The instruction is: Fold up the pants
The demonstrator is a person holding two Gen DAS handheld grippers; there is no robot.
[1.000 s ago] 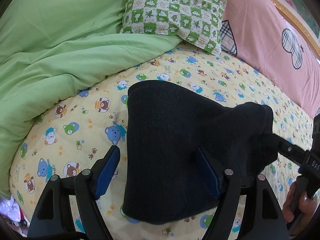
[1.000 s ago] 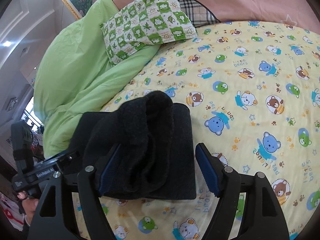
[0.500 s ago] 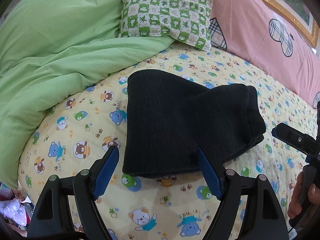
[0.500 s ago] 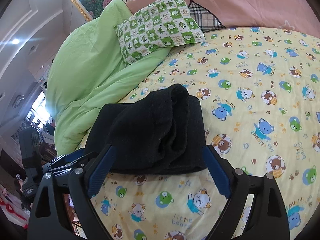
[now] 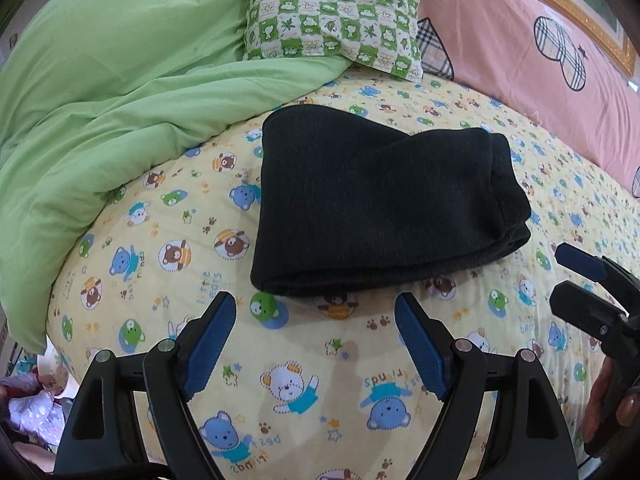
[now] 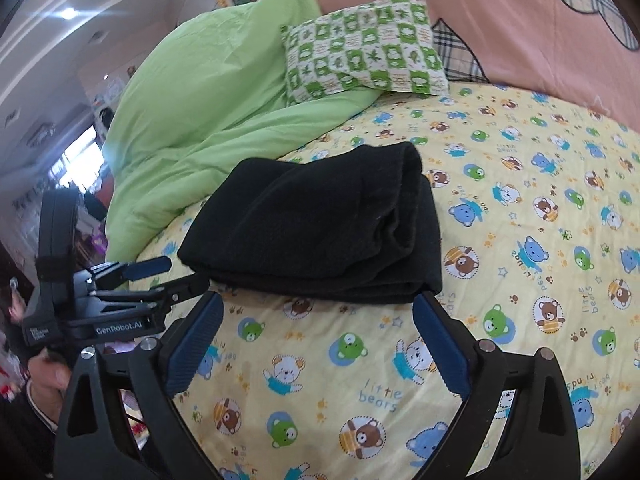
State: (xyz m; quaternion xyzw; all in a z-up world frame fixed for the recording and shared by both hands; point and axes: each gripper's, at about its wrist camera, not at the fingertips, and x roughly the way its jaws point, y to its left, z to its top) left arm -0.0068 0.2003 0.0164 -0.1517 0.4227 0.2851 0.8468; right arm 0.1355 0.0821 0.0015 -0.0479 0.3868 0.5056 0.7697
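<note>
On the yellow bear-print sheet (image 5: 328, 364) lie the pants (image 5: 372, 208), one black bundle, folded flat in layers, thick rolled edge to the right in my left view. Nothing rests on them. Nothing blocks them from either side.

My left gripper (image 5: 316, 336) hangs just short of the near fold, blue pads spread, only sheet between them. Released, grasping nothing.

My right gripper (image 6: 316, 340) sits just off the near edge of the pants, its jaws opening, wide apart. Right pad tip meets the corner of the cloth in the picture; cannot tell if it touches. No cloth between the pads, nothing held.

Each gripper shows in the other's view: right one at the right edge of the left view with part of my hand (image 5: 604, 404) on its grip; left one low on the left of the right view, other hand (image 6: 44, 380) below it.

Around: one green duvet (image 5: 120, 100), bunched, left of the pants and close to their far corner. One green-and-white checked pillow (image 5: 336, 20) behind, lying partly on the duvet. One pink headboard cover (image 5: 512, 60) with plaid bear shapes, beyond the pillow. One gilt picture frame (image 5: 576, 4) above it.

Count: pants one, grippers two, pillow one, duvet one.
</note>
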